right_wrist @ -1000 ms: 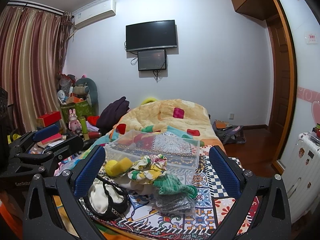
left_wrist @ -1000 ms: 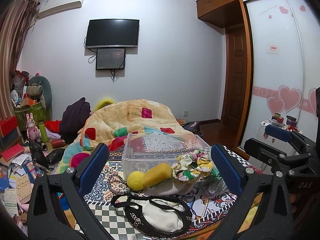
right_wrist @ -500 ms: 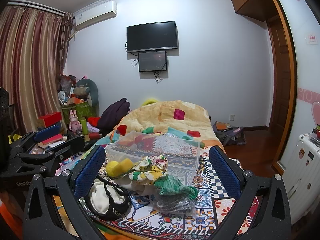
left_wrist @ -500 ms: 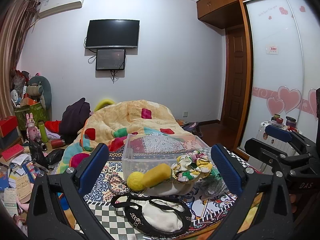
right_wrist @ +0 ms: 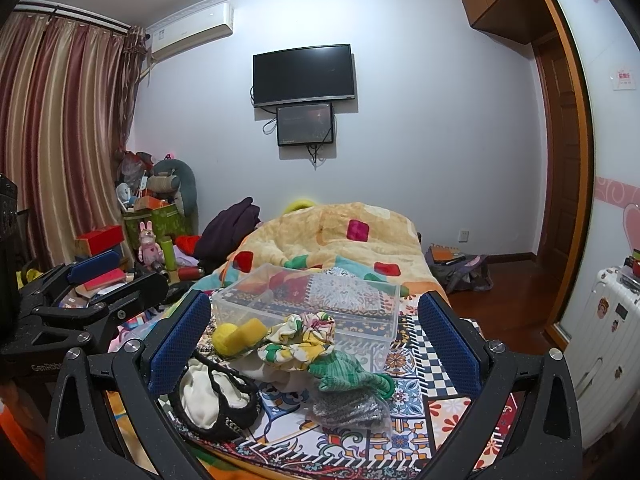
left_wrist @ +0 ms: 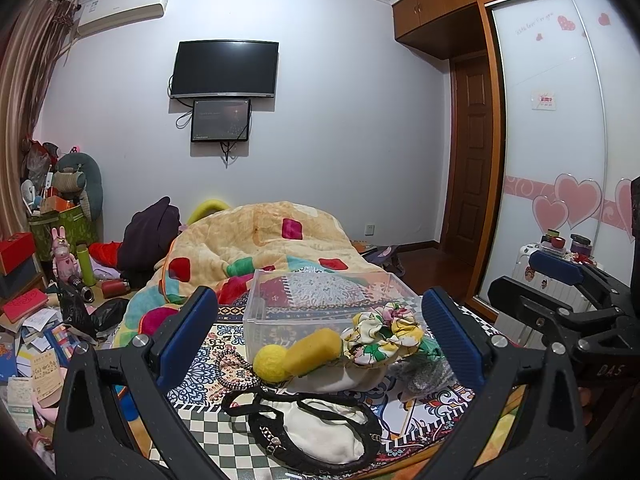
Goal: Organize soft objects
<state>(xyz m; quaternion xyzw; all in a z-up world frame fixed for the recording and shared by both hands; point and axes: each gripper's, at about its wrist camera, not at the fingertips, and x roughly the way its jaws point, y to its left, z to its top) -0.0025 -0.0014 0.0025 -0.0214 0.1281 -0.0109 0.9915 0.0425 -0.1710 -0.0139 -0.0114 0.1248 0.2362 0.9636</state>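
Two grippers, jaws wide apart, hover over the bed holding nothing.

Left gripper (left_wrist: 320, 336) and right gripper (right_wrist: 314, 338) frame a heap lying against the clear bin's (right_wrist: 372, 300) near wall: yellow sponge (left_wrist: 298, 354), floral scrunchie (left_wrist: 382, 336), green knit piece (right_wrist: 346, 372), cream pouch (left_wrist: 324, 432).

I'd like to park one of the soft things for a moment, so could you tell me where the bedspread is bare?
Free: the checkered strip left of the cream bag, and the tiled patch right of the green knit, in front of the clear bin. The bin looks empty too. Crowded: the pile around the floral scrunchie and yellow sponge.
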